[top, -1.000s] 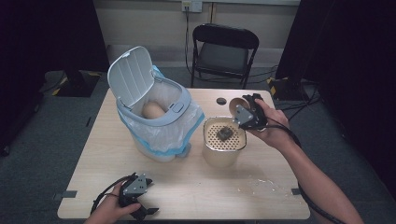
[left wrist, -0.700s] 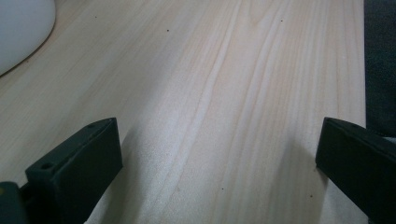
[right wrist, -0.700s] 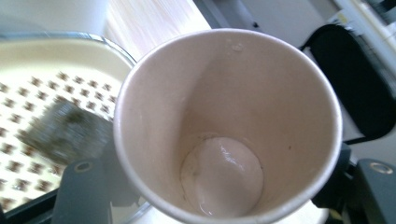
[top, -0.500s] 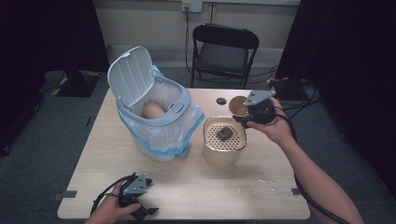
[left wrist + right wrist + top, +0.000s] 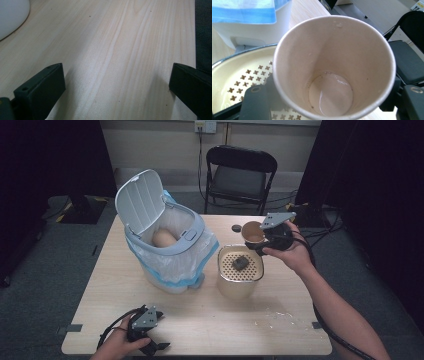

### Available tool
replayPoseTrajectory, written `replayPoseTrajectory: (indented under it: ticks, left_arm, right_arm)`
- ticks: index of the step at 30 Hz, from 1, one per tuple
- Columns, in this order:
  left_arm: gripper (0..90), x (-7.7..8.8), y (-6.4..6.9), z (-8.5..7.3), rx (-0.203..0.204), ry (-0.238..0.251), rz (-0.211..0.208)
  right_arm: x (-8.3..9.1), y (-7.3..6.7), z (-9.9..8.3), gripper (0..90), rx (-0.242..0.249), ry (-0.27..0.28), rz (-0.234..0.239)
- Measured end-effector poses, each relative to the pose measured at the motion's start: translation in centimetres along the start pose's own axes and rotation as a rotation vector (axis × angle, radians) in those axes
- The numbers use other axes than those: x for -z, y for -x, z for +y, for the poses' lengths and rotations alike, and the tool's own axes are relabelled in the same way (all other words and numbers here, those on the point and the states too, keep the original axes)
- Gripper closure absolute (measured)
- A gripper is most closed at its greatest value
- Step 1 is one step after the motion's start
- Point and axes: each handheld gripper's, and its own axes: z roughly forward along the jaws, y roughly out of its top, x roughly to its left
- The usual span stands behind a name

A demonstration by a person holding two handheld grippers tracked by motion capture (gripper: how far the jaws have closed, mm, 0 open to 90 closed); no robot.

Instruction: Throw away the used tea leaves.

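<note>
A: While the right tool [image 5: 265, 237] grips the paper cup [image 5: 253, 232] at the centre right of the high view, how should the person finish this step?

B: I think the cup should tilt slowly over the cream strainer pot [image 5: 240, 273], with its rim kept above the holes, so the rest does not run onto the table [image 5: 210, 320]. The jaws have just been opening a little, but the cup wall is between them and they are closed on it. The grip should not become looser, I think, because a paper cup slips easily.

A: What is inside the cup?

B: In the right gripper view, the cup [image 5: 334, 67] holds only a thin pale-brown rest of liquid at its bottom. The strainer tray [image 5: 242, 75] below it is pale, with small cross-shaped holes.

A: And the other containers?

B: The strainer pot has one dark lump on its tray. The white bin [image 5: 167, 245], with its lid up and a blue-edged bag, holds something round and tan.

A: The left tool?

B: The left tool [image 5: 150, 347] rests at the bottom left, jaws wide apart, holding nothing.
</note>
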Motion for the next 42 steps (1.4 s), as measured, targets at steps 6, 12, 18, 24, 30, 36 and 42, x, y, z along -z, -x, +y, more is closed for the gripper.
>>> replayPoseTrajectory:
  ticks: [6, 12, 18, 24, 30, 36, 42]
  left_arm:
    - [0.0, 0.0, 0.0, 0.0, 0.000, 0.000, 0.000]
    - [0.0, 0.0, 0.0, 0.0, -0.003, -0.001, 0.001]
    - [0.0, 0.0, 0.0, 0.0, -0.002, -0.002, 0.001]
    - [0.0, 0.1, 0.0, 0.0, -0.004, -0.006, -0.001]
    - [0.0, 0.1, 0.0, 0.0, -0.004, -0.006, -0.001]
    - [0.0, 0.1, 0.0, 0.0, -0.004, -0.006, -0.001]
    - [0.0, 0.1, 0.0, 0.0, -0.005, -0.007, -0.001]
  right_arm:
    - [0.2, 0.1, 0.3, 28.8, -0.024, 0.015, 0.028]
    - [0.3, 0.2, 1.1, 28.7, -0.051, 0.030, 0.067]
    - [0.4, 0.3, 1.9, 28.6, -0.075, 0.049, 0.108]
    - [0.4, 0.3, 3.1, 28.6, -0.081, 0.042, 0.136]
    - [0.3, 0.1, 4.3, 28.5, -0.092, 0.044, 0.169]
    - [0.6, 0.0, 5.8, 28.5, -0.092, 0.059, 0.188]
    - [0.8, -0.1, 7.6, 28.5, -0.086, 0.056, 0.209]
